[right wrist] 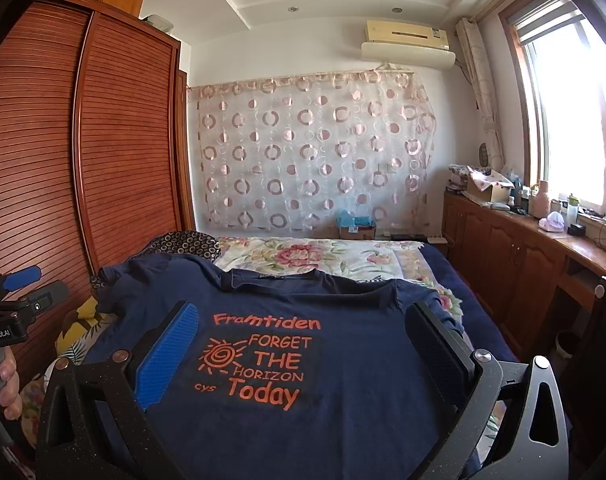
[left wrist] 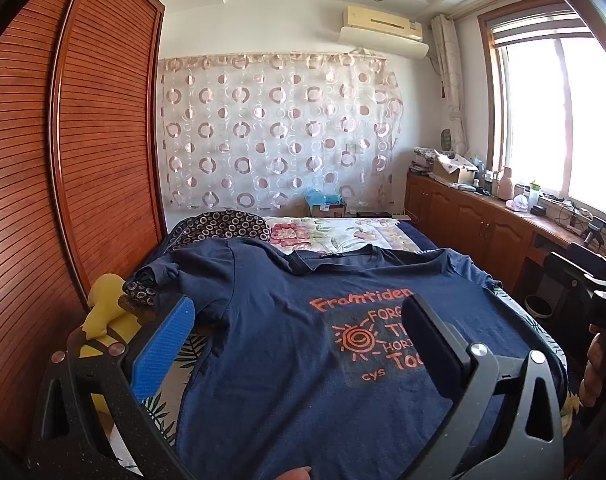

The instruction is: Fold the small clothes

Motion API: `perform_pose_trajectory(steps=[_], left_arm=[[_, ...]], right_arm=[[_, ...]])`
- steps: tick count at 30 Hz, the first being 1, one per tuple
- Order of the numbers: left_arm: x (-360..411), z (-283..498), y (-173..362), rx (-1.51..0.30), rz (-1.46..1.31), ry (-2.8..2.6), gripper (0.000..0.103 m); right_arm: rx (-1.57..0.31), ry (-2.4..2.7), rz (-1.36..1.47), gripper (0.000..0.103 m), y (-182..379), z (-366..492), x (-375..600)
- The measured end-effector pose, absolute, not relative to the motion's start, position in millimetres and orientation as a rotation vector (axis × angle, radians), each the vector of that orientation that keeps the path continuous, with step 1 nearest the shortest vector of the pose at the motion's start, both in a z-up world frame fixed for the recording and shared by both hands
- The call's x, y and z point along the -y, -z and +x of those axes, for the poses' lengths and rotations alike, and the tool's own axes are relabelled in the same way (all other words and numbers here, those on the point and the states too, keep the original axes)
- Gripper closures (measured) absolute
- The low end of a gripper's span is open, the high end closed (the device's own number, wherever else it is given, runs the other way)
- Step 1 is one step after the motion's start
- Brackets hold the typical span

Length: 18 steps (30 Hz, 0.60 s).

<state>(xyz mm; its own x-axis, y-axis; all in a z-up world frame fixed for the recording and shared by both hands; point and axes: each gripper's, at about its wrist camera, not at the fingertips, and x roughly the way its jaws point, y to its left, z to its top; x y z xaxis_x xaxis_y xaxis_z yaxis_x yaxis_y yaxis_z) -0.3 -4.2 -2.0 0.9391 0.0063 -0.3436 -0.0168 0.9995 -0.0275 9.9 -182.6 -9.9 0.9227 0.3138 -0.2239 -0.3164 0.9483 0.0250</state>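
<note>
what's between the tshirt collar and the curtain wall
Past the t-shirt collar lies a floral quilt, then a cardboard box at the foot of the curtain. The right wrist view shows it best.

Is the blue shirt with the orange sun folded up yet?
No, spread flat. The blue shirt lies open on the bed, collar far, both sleeves out, whole print showing.

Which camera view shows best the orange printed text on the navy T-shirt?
The right wrist view: the whole orange print on the navy T-shirt is readable there. In the left wrist view, the left gripper's dark finger covers the ends of the lines.
</note>
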Motion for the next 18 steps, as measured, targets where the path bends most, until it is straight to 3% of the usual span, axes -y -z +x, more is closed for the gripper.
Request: perform_pose_trajectory(steps=[18], left_arm=[[4.7,-4.9,-6.7,-0.335,-0.021,-0.010,0.000]], right_arm=[[-0.223,-0.329,-0.010,0.000,9.5,7.2,183.6]])
